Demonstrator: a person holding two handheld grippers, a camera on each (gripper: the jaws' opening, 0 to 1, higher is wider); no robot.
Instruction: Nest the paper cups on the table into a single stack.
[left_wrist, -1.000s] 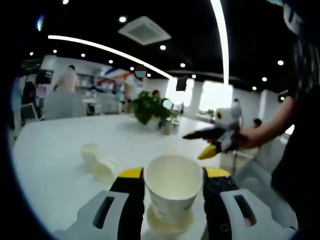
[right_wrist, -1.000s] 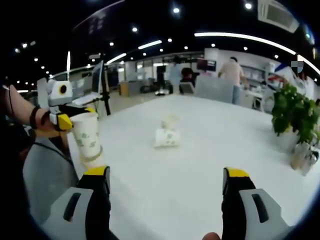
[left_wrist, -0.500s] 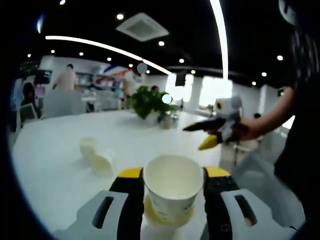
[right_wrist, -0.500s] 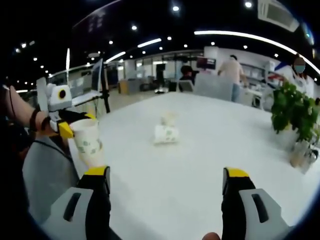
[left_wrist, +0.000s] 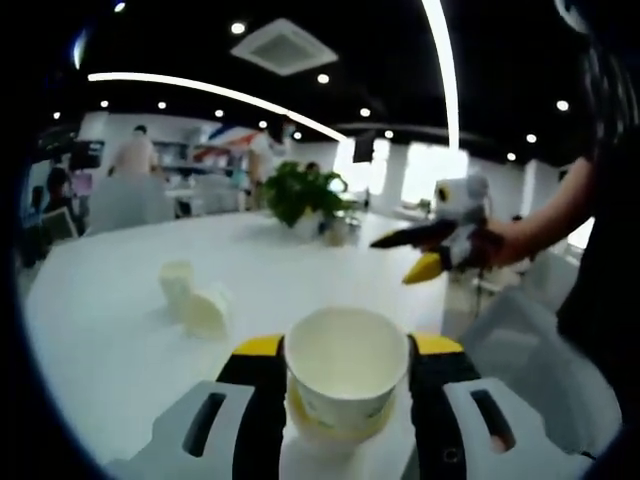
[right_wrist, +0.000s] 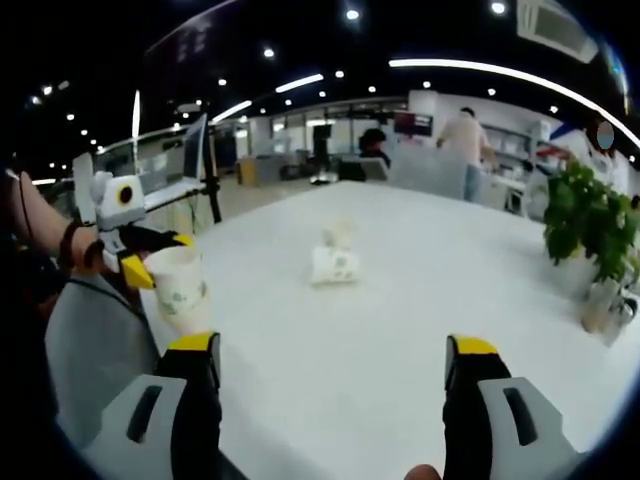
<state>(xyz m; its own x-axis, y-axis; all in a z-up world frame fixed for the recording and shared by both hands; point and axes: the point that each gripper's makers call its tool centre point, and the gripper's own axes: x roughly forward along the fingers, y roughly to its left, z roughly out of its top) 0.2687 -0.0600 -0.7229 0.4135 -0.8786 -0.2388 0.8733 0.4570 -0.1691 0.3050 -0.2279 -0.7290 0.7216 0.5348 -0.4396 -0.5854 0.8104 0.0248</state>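
At the bottom middle of the left gripper view, the left gripper (left_wrist: 345, 375) has its jaws closed on a cup (left_wrist: 346, 372). The cup stands up straight with its mouth open to us. A pale rim peeks out under it, so it may be going into a second cup below, or may already sit in it. I cannot tell which. In the right gripper view, the same cup (right_wrist: 180, 285) shows at the left side, held near the edge of the white tabletop (right_wrist: 400, 320).

The right gripper (right_wrist: 335, 375) has its jaws wide open, and nothing is between them. It shows again at the right of the left gripper view (left_wrist: 425, 255), up above the tabletop.

Two more cups wait near the middle of the tabletop. In the left gripper view they sit at the middle left. One, the small cup (left_wrist: 177, 283), stands up. The other, the tipped cup (left_wrist: 206, 311), lies on its side just beside it.

To do this step well, I think the held cup should stay straight and go down slowly, right over the one below. A soft squeeze is best, as paper cups bend easily.

The held cup looks empty inside. I cannot see inside the two far cups well.
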